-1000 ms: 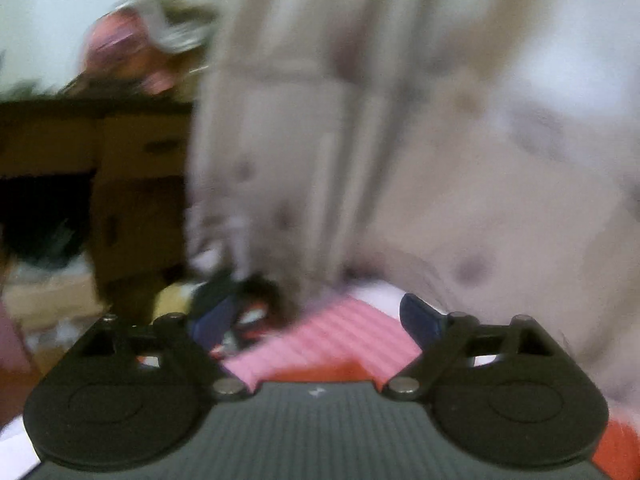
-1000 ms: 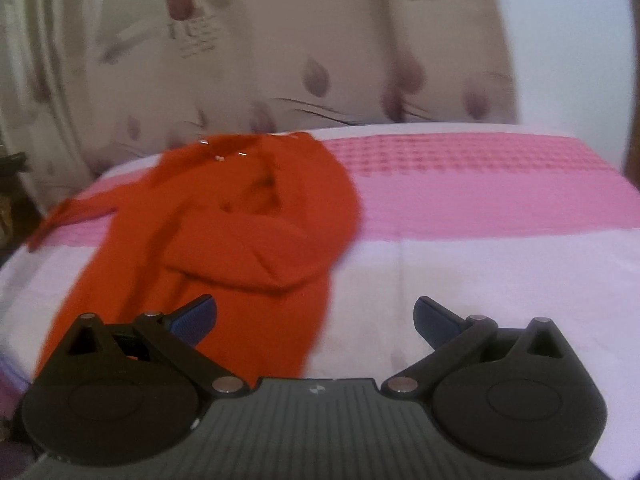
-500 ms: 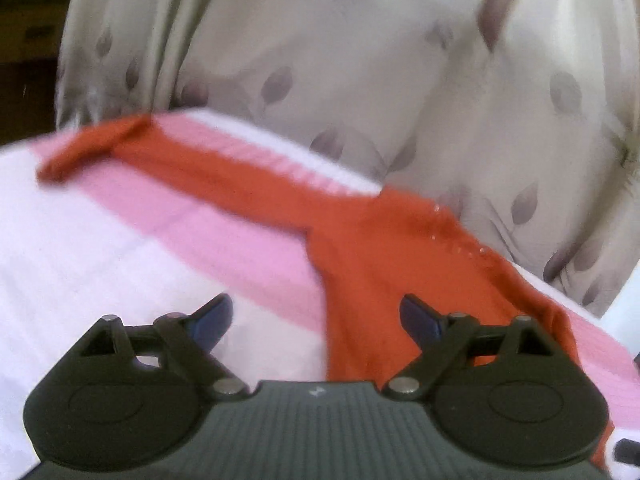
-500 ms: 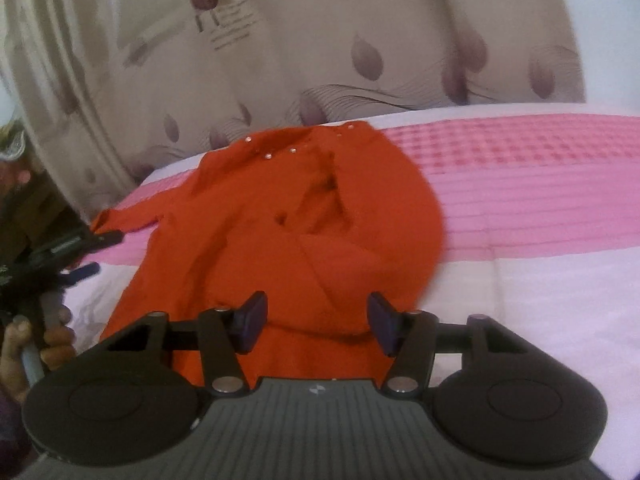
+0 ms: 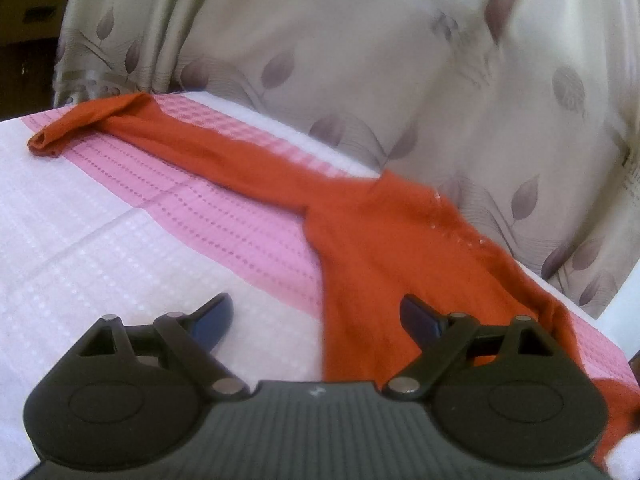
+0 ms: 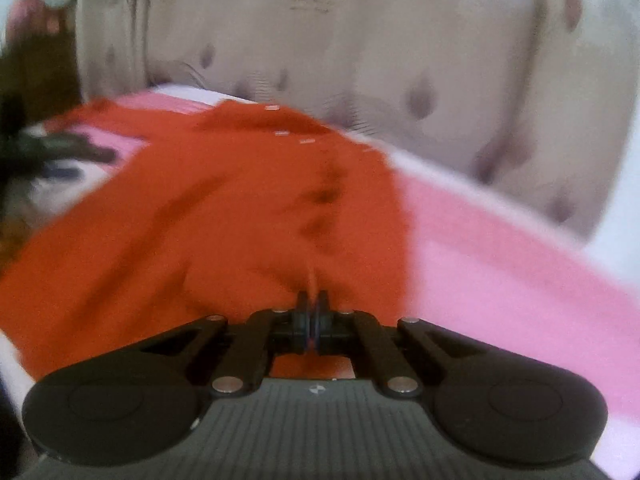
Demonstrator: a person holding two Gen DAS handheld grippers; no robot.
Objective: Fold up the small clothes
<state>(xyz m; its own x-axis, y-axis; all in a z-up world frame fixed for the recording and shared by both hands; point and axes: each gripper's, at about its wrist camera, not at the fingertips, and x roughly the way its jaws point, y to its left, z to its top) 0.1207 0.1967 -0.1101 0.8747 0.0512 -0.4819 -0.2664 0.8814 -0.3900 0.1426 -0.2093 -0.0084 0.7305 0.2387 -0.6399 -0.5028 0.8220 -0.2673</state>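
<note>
In the left wrist view, the left tool (image 5: 316, 318) was held wide apart and empty above the bed (image 5: 100, 240). The red garment (image 5: 360, 248) was spread ahead and under its right finger, one sleeve (image 5: 160, 136) stretched far left.

In the blurred right wrist view, the right tool (image 6: 312, 316) was clenched on a fold of the red garment (image 6: 224, 200) directly ahead, before a curtain (image 6: 400, 48).

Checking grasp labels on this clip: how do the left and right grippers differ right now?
The left gripper is open with nothing between its fingers; the right gripper is shut on a fold of the orange top. The left hangs at the top's side edge, the right over its middle. Both point down at the bed.
</note>
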